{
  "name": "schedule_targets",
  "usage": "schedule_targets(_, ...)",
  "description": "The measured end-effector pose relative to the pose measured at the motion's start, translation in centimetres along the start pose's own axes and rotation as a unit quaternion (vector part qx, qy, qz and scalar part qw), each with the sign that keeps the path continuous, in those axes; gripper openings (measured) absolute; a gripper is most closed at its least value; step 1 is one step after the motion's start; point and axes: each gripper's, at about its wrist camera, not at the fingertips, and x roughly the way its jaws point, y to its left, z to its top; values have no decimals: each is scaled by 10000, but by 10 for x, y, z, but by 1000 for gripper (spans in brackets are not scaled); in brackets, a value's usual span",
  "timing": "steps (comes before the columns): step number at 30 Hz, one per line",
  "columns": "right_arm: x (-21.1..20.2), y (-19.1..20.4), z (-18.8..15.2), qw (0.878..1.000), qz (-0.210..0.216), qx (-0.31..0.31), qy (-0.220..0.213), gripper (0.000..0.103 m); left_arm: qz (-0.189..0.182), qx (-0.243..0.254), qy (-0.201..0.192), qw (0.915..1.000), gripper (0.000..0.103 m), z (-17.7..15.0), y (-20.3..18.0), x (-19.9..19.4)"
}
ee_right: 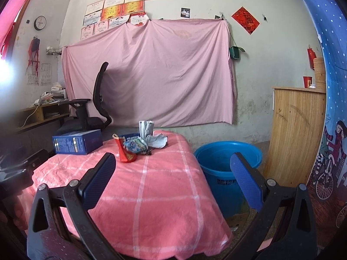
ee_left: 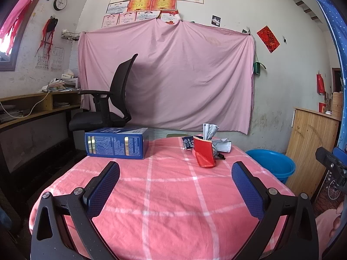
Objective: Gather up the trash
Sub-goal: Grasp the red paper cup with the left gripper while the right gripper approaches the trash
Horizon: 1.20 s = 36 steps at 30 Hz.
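While both my grippers hang over the near end of the table (ee_left: 164,195), neither holds anything. My left gripper (ee_left: 175,173) is spread wide, blue pads (ee_left: 104,190) apart, nothing between them. My right gripper (ee_right: 173,164) is wide too, hanging over the table's right edge, its right finger in front of the blue bucket (ee_right: 225,162).

Trash sits in a small pile at the far end of the pink checked cloth: red packet (ee_left: 203,153) nearest me, leaning; crumpled grey wrappers (ee_left: 211,132) behind it, one standing up; a dark blue wrapper (ee_left: 188,142) to its left; a blue patterned wad (ee_right: 135,146) touching the red one. Blue box (ee_left: 117,144) lies flat at the far left corner, apart from the pile. Bucket stands on the floor just beside the table's right side. Black office chair (ee_left: 112,99) behind the table, pink sheet (ee_left: 173,75) on the wall.
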Motion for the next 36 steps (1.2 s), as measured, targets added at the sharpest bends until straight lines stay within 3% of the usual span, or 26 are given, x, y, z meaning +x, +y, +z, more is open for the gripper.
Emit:
schedule_targets(10, 51, -13, 35, 9996, 74, -29, -258, 103, 41, -171, -81, 9998, 101, 31, -5, 61)
schedule_targets(18, 104, -10, 54, 9985, 322, -235, -363, 103, -83, 12, -128, 9999, 101, 47, -12, 111)
schedule_targets(29, 176, -19, 54, 9981, 563, -247, 34, 103, -508, -130, 822, 9952, 100, 25, -20, 189)
schedule_targets(31, 187, -21, 51, 9977, 591, -267, 181, 103, -561, -164, 1008, 9932, 98, 21, -22, 202)
schedule_targets(36, 216, -21, 41, 9942, 759, -295, 706, 103, -744, -306, 1495, 9855, 71, 14, -23, 228)
